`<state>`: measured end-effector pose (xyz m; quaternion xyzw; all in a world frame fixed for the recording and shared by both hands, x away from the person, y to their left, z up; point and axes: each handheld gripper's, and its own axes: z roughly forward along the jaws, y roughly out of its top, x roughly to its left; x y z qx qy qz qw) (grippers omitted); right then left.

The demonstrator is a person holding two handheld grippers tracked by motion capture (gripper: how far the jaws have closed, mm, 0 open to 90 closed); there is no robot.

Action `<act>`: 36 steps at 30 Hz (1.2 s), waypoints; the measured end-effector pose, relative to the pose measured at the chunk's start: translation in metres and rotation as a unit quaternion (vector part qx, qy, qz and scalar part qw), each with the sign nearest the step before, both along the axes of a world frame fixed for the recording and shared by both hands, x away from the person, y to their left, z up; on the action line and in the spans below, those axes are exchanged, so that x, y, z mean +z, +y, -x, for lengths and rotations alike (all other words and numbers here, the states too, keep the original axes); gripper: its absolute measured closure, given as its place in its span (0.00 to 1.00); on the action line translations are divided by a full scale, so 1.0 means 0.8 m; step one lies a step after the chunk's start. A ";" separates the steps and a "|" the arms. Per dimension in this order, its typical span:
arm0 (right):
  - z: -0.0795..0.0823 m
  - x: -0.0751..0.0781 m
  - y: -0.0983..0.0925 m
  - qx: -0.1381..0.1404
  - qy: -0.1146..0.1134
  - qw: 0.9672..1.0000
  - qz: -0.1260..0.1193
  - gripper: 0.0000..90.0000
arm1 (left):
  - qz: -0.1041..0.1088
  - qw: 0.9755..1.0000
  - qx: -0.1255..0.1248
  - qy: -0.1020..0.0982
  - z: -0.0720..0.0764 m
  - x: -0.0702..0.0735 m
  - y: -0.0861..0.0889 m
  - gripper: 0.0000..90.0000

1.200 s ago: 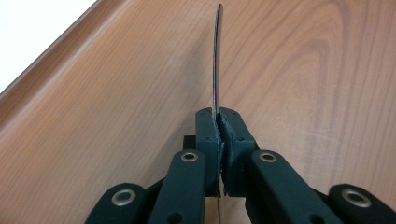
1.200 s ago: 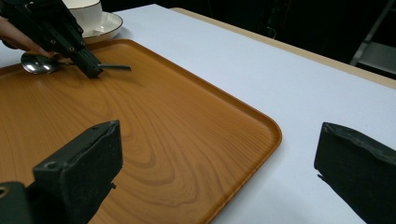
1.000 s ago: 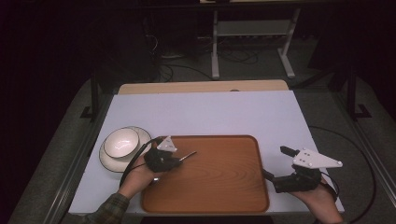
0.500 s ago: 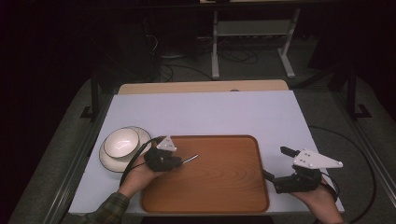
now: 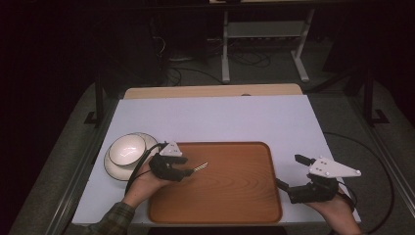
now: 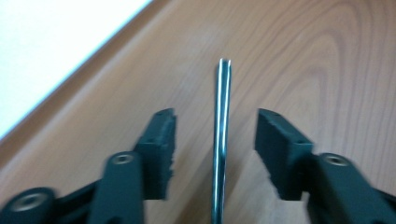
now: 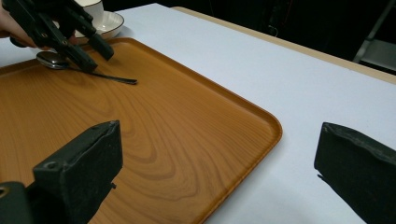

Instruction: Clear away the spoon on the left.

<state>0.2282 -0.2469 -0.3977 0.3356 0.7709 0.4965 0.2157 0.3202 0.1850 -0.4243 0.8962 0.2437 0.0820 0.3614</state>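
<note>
A metal spoon point(image 6: 222, 116) lies on the wooden tray point(image 5: 235, 200) near its left end, handle pointing right. My left gripper point(image 5: 188, 171) is open low over the tray, one jaw on each side of the handle and neither touching it. From the right gripper view, the spoon point(image 7: 109, 78) rests flat under the left gripper point(image 7: 88, 46). My right gripper point(image 5: 289, 171) is open and holds nothing, just off the tray's right edge over the white table; its jaws point(image 7: 219, 135) frame the tray's corner.
A white bowl point(image 5: 126, 147) sits on a white plate point(image 5: 113, 169) left of the tray, close behind the left hand. The white table point(image 5: 220, 117) stretches bare beyond the tray. Cables trail from both grippers toward the table's edges.
The left gripper and the spoon have shifted slightly down and toward the near side onto the tray. The right gripper has stayed put.
</note>
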 end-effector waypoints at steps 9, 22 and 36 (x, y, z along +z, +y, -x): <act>0.000 -0.001 0.001 0.000 0.002 1.000 0.004 0.01 | 0.015 1.000 0.016 -0.011 0.003 0.004 0.008 0.25; 0.000 0.001 0.004 0.000 -0.001 1.000 0.007 0.01 | 0.060 0.997 0.032 -0.036 0.025 0.030 0.046 0.23; 0.000 0.002 0.002 -0.001 -0.005 1.000 -0.001 0.01 | 0.105 0.990 0.058 -0.072 0.048 0.047 0.085 0.19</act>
